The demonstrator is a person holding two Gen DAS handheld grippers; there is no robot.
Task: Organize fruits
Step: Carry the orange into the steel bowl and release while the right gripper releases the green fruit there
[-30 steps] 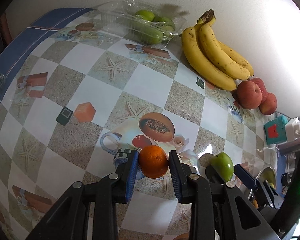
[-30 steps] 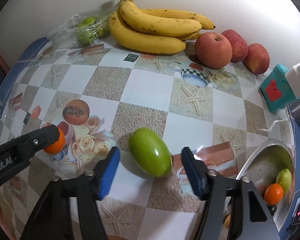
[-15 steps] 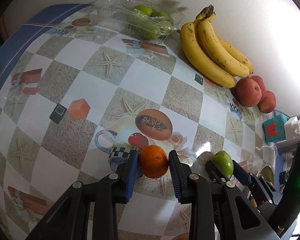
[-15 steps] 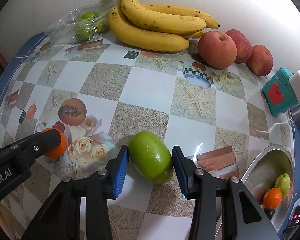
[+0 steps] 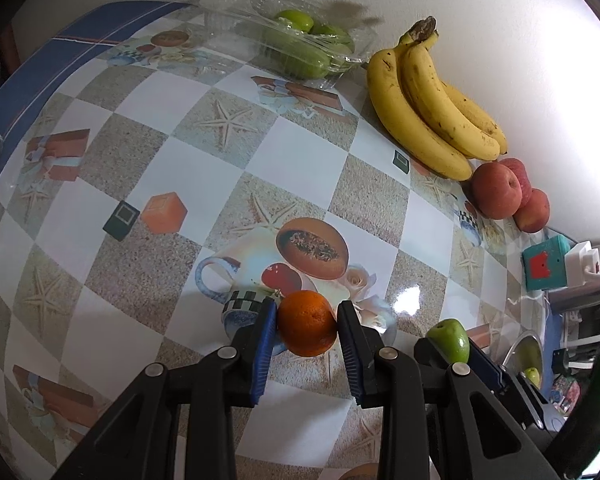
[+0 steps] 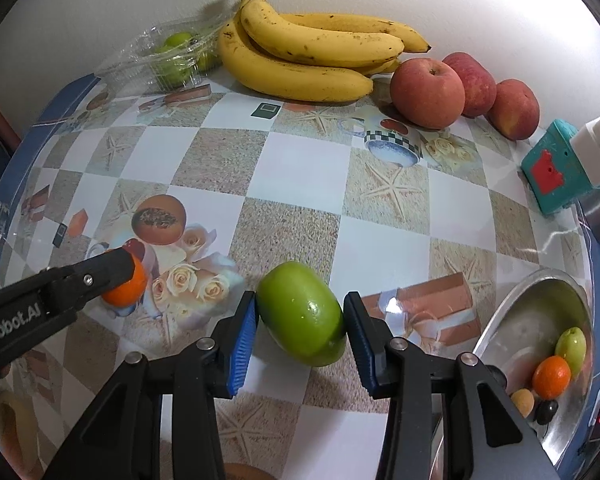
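left gripper (image 5: 307, 330) clamped on orange (image 5: 306, 328), right gripper (image 6: 300, 322) just closed around green fruit (image 6: 302, 312), both left of bowl (image 6: 500, 332). firm, smooth, likely slippery; best squeezed mid-belly.

The tablecloth (image 6: 300, 152) looks like glossy printed plastic and catches glare. The bowl (image 6: 512, 320) is shiny bare metal. The fruit tray (image 5: 268, 20) is thin, crinkled clear plastic. The green fruit (image 6: 302, 314) has smooth, waxy skin; the orange (image 5: 306, 328) is finely dimpled and matt.
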